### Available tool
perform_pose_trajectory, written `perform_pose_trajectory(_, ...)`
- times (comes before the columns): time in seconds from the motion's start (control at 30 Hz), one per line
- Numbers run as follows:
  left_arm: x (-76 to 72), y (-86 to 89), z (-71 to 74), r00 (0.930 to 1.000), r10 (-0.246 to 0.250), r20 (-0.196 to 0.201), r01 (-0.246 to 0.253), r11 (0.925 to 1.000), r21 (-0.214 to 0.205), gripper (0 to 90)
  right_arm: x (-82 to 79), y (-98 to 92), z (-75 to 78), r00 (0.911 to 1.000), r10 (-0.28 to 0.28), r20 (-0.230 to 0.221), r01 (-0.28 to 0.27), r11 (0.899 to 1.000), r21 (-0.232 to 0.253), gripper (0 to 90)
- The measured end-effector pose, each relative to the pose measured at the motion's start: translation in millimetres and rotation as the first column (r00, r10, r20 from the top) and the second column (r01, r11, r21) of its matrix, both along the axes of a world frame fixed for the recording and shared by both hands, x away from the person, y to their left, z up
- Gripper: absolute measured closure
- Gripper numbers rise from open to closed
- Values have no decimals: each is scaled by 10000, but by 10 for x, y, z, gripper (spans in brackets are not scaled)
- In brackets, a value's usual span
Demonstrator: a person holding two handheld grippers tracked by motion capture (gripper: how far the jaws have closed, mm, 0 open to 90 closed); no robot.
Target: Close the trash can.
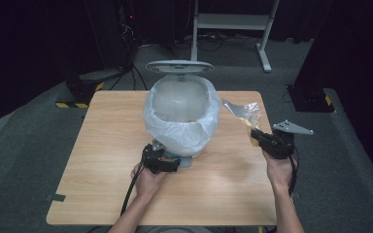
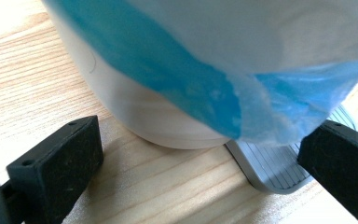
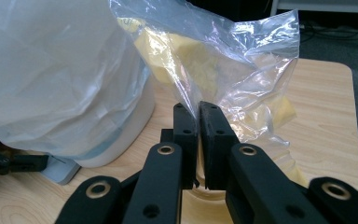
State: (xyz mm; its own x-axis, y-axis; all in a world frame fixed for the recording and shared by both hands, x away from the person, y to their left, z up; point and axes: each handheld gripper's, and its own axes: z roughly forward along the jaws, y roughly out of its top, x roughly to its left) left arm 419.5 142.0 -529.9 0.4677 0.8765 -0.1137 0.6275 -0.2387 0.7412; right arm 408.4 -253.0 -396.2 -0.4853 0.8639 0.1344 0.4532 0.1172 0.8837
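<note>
Clear plastic bag [image 3: 223, 70] with yellow scraps inside hangs pinched in the right gripper [image 1: 258, 136], whose jaws are closed tight on its edge, at about three o'clock from the pedal bin [image 1: 182, 114]. In the high view the bag [image 1: 243, 114] is lifted off the wooden table [image 1: 102, 160], just beside the bin's liner [image 1: 209, 131] but not over its mouth. The bin's lid [image 1: 179, 66] stands up at twelve o'clock, so the opening is free. At six o'clock, the left gripper [image 1: 162, 162] sits on the grey pedal [image 2: 275, 168], jaws spread wide and gripping nothing. Judging from this, opening and pickup are done; carrying the bag over the rim, dropping it and letting the lid fall remain.
</note>
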Motion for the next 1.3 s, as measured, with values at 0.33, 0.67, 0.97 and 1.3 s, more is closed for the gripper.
perform_pose_trajectory(0.33,-4,-8,-1,10000,-10,-77,10,10000,-54,2,-34,74,174,9987,339,382,-342,9994,73,864)
perform_pose_trajectory(0.67,-4,-11,-1,10000,11,-76,-11,10000,-40,2,-45,142,299,9962,645,584,-654,9978,131,865)
perform_pose_trajectory(0.97,-3,-14,0,10000,26,-56,-26,10000,9,3,-32,230,458,9916,1063,740,-1072,9942,90,865)
perform_pose_trajectory(1.3,-4,-17,1,9999,67,-75,-67,10000,-26,4,-3,320,530,9869,1423,756,-1442,9893,201,866)
